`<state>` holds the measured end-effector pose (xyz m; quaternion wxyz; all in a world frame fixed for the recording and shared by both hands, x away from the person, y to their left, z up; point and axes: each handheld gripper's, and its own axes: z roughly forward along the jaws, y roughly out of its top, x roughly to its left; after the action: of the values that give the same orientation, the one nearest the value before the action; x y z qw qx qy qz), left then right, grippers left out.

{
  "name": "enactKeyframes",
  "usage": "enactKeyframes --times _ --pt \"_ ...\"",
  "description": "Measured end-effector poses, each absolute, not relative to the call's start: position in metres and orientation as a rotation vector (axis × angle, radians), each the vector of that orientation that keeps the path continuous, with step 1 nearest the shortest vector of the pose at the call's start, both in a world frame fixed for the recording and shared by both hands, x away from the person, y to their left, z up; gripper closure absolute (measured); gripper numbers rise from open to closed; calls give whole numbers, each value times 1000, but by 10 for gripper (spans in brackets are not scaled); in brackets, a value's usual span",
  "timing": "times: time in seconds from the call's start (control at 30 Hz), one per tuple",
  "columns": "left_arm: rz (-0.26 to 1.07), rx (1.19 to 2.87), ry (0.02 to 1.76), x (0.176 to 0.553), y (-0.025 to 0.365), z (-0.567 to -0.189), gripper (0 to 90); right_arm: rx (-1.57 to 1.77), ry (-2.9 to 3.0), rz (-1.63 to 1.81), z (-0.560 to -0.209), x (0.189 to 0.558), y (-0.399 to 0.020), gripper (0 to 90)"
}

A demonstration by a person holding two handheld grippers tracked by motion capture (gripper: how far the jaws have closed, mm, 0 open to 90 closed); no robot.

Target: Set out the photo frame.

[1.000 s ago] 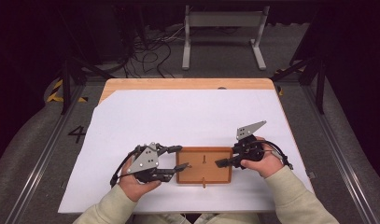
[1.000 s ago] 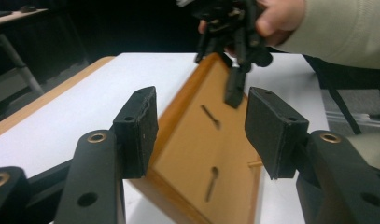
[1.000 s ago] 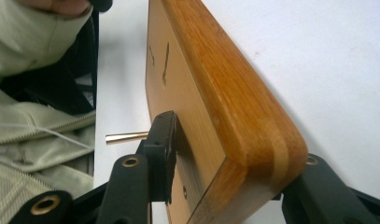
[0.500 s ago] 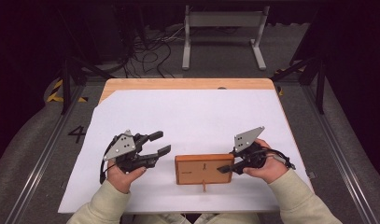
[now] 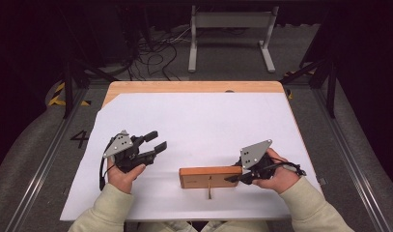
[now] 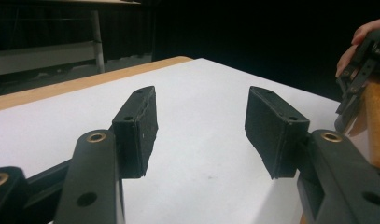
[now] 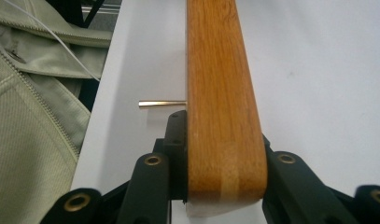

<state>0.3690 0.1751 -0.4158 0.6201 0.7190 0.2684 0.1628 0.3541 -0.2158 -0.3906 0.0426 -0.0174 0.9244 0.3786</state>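
High view: right gripper (image 5: 235, 178) clamps wooden block (image 5: 208, 177) on edge; left gripper (image 5: 158, 142) wide, empty, apart. Next, probably repositioning the block.

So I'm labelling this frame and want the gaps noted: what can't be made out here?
- Board, high view: its right end sits inside the right tongs.
- Board's far end, right gripper view: cut off by the top edge.
- Metal pin, high view: too small to tell what it is.
- Dark background, left gripper view: too dark to read.

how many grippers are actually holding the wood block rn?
1. The right gripper is clamped on the right end of the flat brown wooden block, which stands on edge. The left gripper is open over white paper, clear of it.
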Motion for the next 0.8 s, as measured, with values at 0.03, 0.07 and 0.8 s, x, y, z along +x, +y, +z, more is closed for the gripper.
enactKeyframes --times 0.03,0.07,0.8 --pt "380 1658 612 369 174 -416 441 -65 2823 1153 -390 353 -216 710" --pt "382 1659 610 368 174 -416 441 -79 2818 1151 -390 353 -215 710" --pt "372 1667 620 368 173 -417 443 -390 2591 994 -388 357 -215 708"
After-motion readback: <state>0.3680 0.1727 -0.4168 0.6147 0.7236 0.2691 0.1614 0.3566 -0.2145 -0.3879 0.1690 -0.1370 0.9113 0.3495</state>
